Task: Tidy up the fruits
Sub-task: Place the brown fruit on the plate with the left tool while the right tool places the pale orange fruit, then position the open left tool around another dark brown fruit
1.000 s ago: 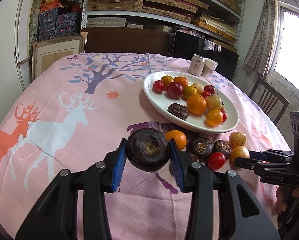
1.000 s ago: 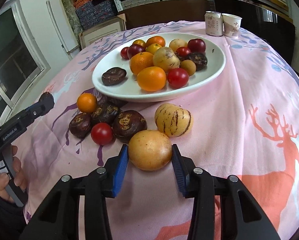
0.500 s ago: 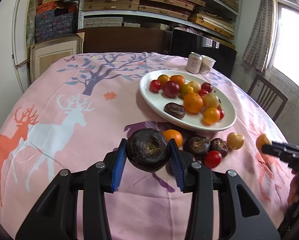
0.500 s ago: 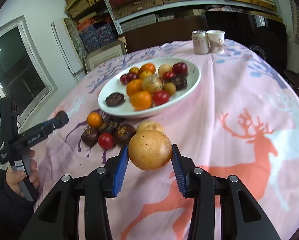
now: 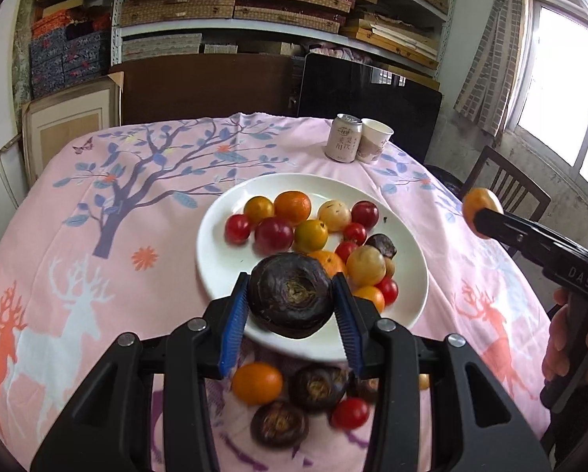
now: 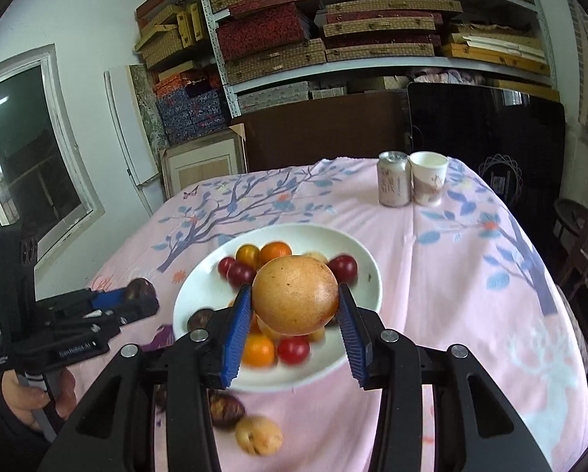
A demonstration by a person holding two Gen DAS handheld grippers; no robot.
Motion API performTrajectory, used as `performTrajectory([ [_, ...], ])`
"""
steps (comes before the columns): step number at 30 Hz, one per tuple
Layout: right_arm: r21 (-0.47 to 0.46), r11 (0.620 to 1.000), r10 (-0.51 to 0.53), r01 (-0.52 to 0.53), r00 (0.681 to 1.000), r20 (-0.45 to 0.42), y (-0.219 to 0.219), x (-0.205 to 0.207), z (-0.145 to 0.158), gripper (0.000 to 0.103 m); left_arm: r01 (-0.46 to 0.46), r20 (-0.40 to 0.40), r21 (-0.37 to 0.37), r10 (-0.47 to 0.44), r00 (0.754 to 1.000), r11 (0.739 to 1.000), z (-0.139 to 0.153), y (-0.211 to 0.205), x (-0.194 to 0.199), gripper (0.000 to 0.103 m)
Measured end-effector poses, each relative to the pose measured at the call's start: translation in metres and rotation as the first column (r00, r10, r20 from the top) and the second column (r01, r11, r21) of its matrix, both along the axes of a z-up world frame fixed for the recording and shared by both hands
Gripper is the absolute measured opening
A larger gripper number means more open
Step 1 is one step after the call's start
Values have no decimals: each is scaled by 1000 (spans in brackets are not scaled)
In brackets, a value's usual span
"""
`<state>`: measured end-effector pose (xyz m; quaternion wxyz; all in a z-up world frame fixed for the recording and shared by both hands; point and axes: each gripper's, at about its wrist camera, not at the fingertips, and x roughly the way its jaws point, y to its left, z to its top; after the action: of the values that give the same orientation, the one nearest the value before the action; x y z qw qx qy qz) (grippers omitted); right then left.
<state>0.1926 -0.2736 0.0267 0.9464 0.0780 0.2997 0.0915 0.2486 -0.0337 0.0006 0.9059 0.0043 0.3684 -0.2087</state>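
Note:
A white plate (image 5: 219, 263) holds several small red, orange and yellow fruits. My left gripper (image 5: 292, 306) is shut on a dark purple wrinkled fruit (image 5: 290, 295) and holds it above the plate's near edge. My right gripper (image 6: 294, 314) is shut on a round golden-orange fruit (image 6: 294, 295) and holds it raised over the plate (image 6: 357, 346). The right gripper also shows at the right of the left wrist view (image 5: 481, 214). The left gripper shows at the left of the right wrist view (image 6: 136, 295).
Loose fruits lie on the pink cloth in front of the plate: an orange (image 5: 256, 383), dark purple fruits (image 5: 317, 387), a red one (image 5: 349, 413), a speckled yellow one (image 6: 258, 434). A can (image 5: 343, 137) and paper cup (image 5: 374, 139) stand at the far edge. A chair (image 5: 502, 188) is at right.
Both grippers have risen and moved forward over the plate, each still holding its fruit. The golden-orange fruit was lifted off the cloth.

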Motion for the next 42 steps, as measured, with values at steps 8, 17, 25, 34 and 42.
performTrajectory([
  [8, -62, 998, 13, -17, 998, -60, 25, 64, -19, 45, -18, -96, 18, 20, 995, 1000, -30, -18, 47, 45],
  [17, -37, 999, 8, -10, 999, -49, 22, 44, -15, 55, -39, -20, 0, 39, 999, 999, -9, -3, 19, 75],
  [25, 93, 995, -14, 20, 998, -62, -11, -39, -35, 61, 13, -39, 88, -10, 999, 996, -34, 18, -49, 77],
  [34, 18, 998, -62, 65, 990, -126, 7, -89, -71, 61, 12, -114, 188, 9, 993, 982, -74, 23, -68, 77],
  [42, -8, 998, -63, 63, 989, -136, 11, -94, -82, 61, 26, -120, 201, -1, 993, 979, -79, 15, -62, 77],
])
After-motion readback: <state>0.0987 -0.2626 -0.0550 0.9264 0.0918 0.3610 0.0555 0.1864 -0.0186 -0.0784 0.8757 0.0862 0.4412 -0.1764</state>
